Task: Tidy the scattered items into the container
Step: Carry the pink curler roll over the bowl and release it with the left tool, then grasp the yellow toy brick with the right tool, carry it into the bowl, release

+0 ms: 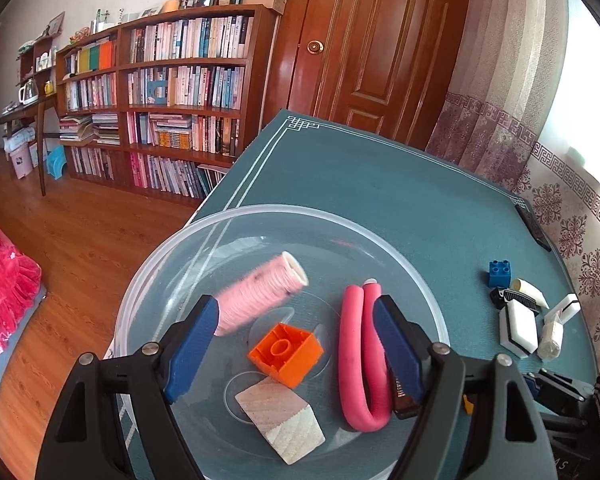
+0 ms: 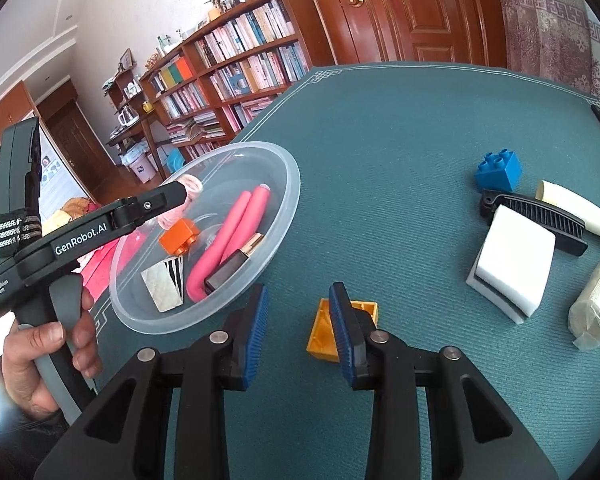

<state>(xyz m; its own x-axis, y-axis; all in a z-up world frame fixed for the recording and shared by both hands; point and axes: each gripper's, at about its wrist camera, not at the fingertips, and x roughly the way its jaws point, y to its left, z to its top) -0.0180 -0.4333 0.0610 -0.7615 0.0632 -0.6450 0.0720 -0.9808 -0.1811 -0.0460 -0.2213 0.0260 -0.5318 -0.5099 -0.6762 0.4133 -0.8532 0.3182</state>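
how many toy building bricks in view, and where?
3. The orange brick lies in the clear bowl. The blue brick sits on the teal mat, right side. The yellow brick lies on the mat at the right gripper. More may be hidden.

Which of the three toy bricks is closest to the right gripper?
The yellow brick, lying right by the right gripper; the blue brick sits farther off, the orange brick is in the bowl.
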